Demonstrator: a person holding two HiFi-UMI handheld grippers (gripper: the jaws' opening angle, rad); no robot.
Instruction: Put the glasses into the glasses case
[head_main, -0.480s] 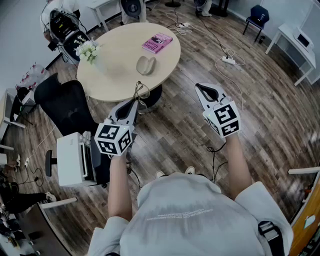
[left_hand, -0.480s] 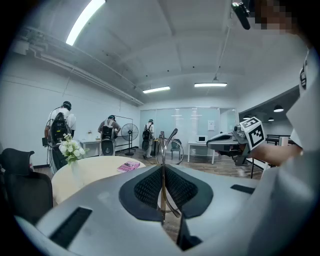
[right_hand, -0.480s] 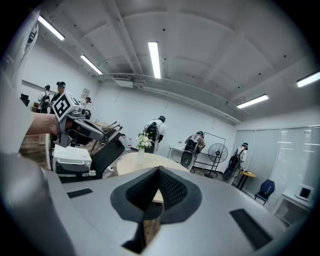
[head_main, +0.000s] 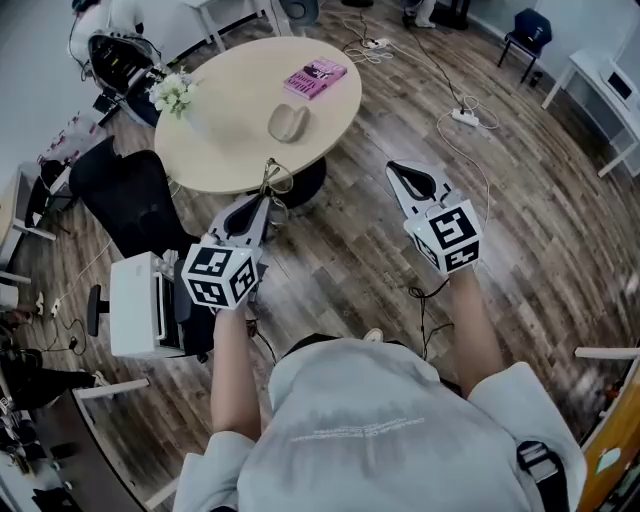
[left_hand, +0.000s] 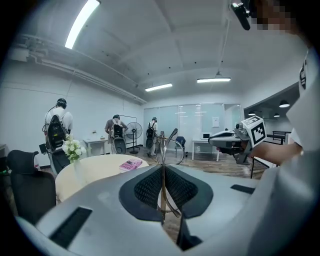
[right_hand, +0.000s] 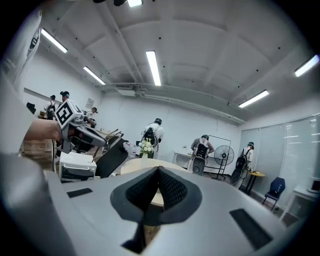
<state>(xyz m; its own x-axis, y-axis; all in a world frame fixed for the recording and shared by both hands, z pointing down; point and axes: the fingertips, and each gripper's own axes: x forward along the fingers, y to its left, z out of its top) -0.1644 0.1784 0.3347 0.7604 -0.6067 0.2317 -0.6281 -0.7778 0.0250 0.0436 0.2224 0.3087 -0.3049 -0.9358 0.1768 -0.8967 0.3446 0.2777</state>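
Head view alone shows the glasses case.

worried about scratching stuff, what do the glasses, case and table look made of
Glasses: thin wire frame, likely metal, slightly shiny; clear lenses.
Case: rounded matte beige shell; fabric or leatherette, can't tell which.
Table: smooth pale top, probably wood-look laminate or veneer.
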